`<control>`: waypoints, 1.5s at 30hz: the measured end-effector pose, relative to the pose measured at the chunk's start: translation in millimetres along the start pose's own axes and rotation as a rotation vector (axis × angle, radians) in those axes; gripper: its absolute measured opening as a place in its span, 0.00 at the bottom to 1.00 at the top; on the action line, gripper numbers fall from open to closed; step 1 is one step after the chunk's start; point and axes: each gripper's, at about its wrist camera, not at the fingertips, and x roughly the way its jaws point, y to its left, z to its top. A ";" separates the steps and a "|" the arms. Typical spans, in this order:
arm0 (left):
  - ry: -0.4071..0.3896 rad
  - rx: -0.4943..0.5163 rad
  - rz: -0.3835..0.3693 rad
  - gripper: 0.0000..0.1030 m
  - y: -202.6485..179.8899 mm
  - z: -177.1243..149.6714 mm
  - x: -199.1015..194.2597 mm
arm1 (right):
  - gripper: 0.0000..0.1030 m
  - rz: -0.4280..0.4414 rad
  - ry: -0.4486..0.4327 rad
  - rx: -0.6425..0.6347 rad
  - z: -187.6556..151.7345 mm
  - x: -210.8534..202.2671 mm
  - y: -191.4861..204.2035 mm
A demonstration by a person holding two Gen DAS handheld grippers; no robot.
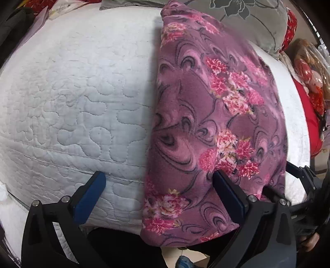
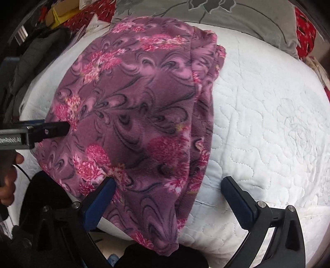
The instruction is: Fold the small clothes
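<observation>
1. Left gripper [image 1: 158, 183] hangs with its jaws wide apart and nothing between them, hovering at the near edge of the white quilted mattress [image 1: 68, 99].
2. Its left finger sits over bare quilting; its right finger is over the purple floral garment [image 1: 206, 115], which lies ahead and to that gripper's right.
3. Right gripper [image 2: 168, 187] is likewise spread and empty, with the garment ahead and to its left and bare mattress under its right finger.
4. That garment lies flat in a long folded strip running straight away from both grippers, its near end drooping over the mattress edge.
5. Layered edges show along the strip's right side in the right wrist view.
6. Both tools look about equally near the strip's near end; I'd guess the next fold brings one end lengthwise over the other.
7. Grey flowered bedding [image 1: 247, 18] lies beyond the far end.
</observation>
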 end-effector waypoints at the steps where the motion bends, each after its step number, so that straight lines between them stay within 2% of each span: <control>1: -0.002 0.003 -0.015 1.00 0.7 2.7 -2.7 | 0.92 0.023 -0.014 0.024 2.4 -6.6 -6.4; 6: -0.099 -0.036 -0.093 1.00 14.2 39.0 -31.3 | 0.90 0.127 -0.127 0.194 36.6 -37.8 -55.1; 7: -0.106 -0.037 -0.090 1.00 15.4 48.5 -33.1 | 0.90 0.159 -0.141 0.246 47.6 -38.8 -67.7; 9: -0.107 -0.037 -0.076 1.00 15.4 69.2 -30.2 | 0.84 0.203 -0.157 0.300 66.6 -35.4 -78.9; 12: -0.088 -0.046 -0.082 1.00 13.9 91.7 -20.0 | 0.62 0.242 -0.172 0.351 94.8 -19.2 -80.3; 13: -0.085 -0.055 -0.089 1.00 14.0 98.7 -16.6 | 0.48 0.249 -0.175 0.353 106.8 -11.6 -67.2; 15: -0.070 -0.073 -0.104 1.00 10.5 106.9 -11.3 | 0.33 0.234 -0.150 0.350 125.9 7.6 -54.9; 16: -0.074 -0.083 -0.122 1.00 11.5 111.3 -11.7 | 0.15 0.217 -0.139 0.336 133.4 14.2 -49.7; 17: -0.086 -0.084 -0.132 1.00 5.4 112.4 -13.1 | 0.05 0.211 -0.153 0.313 140.0 13.1 -46.5; 19: -0.125 -0.082 -0.131 1.00 4.2 112.9 -14.4 | 0.04 0.243 -0.248 0.280 142.8 -6.6 -47.4; 21: -0.100 -0.086 -0.091 1.00 2.3 117.4 2.1 | 0.04 0.235 -0.308 0.261 140.5 -21.2 -48.7; 22: -0.070 -0.091 -0.074 1.00 1.6 120.2 12.7 | 0.04 0.206 -0.298 0.255 139.9 -17.6 -50.0; 24: -0.017 -0.096 -0.060 1.00 2.3 122.7 31.1 | 0.04 0.144 -0.205 0.253 139.9 8.7 -55.3; 25: -0.023 -0.100 -0.064 1.00 3.0 123.0 27.3 | 0.04 0.119 -0.159 0.249 138.4 22.7 -57.4; 26: -0.030 -0.102 -0.066 0.99 3.9 122.9 21.5 | 0.04 0.122 -0.159 0.249 138.8 22.4 -59.2; 27: -0.045 -0.101 -0.072 0.99 4.7 122.4 13.2 | 0.05 0.130 -0.169 0.255 139.0 16.9 -59.5; 28: -0.069 -0.093 -0.080 0.99 6.0 118.5 1.7 | 0.12 0.138 -0.184 0.263 138.6 7.4 -59.0; 29: -0.097 -0.073 -0.082 0.99 6.3 111.3 -10.4 | 0.13 0.151 -0.198 0.264 137.3 -1.4 -58.1; 31: -0.144 -0.035 -0.064 0.99 5.8 93.7 -26.0 | 0.13 0.247 -0.227 0.230 129.3 -21.0 -54.0; 33: -0.149 -0.014 -0.040 0.99 2.3 74.9 -24.5 | 0.21 0.304 -0.225 0.191 113.9 -28.5 -47.4; 34: -0.119 0.003 -0.025 0.99 0.6 67.0 -15.4 | 0.31 0.301 -0.213 0.176 105.4 -26.6 -44.6; 35: -0.075 0.030 0.007 1.00 -2.6 63.7 -2.4 | 0.35 0.278 -0.181 0.153 98.4 -19.3 -39.7; 36: -0.040 0.051 0.043 1.00 -4.6 58.6 9.0 | 0.35 0.220 -0.115 0.119 90.3 -5.0 -34.2; 37: -0.027 0.046 0.043 1.00 -4.7 53.5 11.4 | 0.36 0.159 -0.050 0.085 84.4 9.8 -28.6; 39: -0.043 0.019 0.004 0.99 -2.5 42.7 -5.1 | 0.37 0.146 -0.099 0.113 78.1 -4.1 -28.6; 41: -0.079 0.048 0.004 0.99 -5.2 28.3 -19.2 | 0.40 0.163 -0.106 0.124 71.6 -19.9 -26.7; 43: -0.092 0.096 0.051 0.99 -10.2 13.3 -19.9 | 0.41 0.207 -0.122 0.081 58.9 -33.5 -21.4; 44: -0.080 0.121 0.083 0.99 -13.4 6.2 -14.1 | 0.46 0.189 -0.103 0.053 50.3 -32.4 -17.7; 45: -0.059 0.147 0.127 0.99 -16.1 -0.7 -5.3 | 0.48 0.110 -0.058 0.019 40.5 -23.7 -11.7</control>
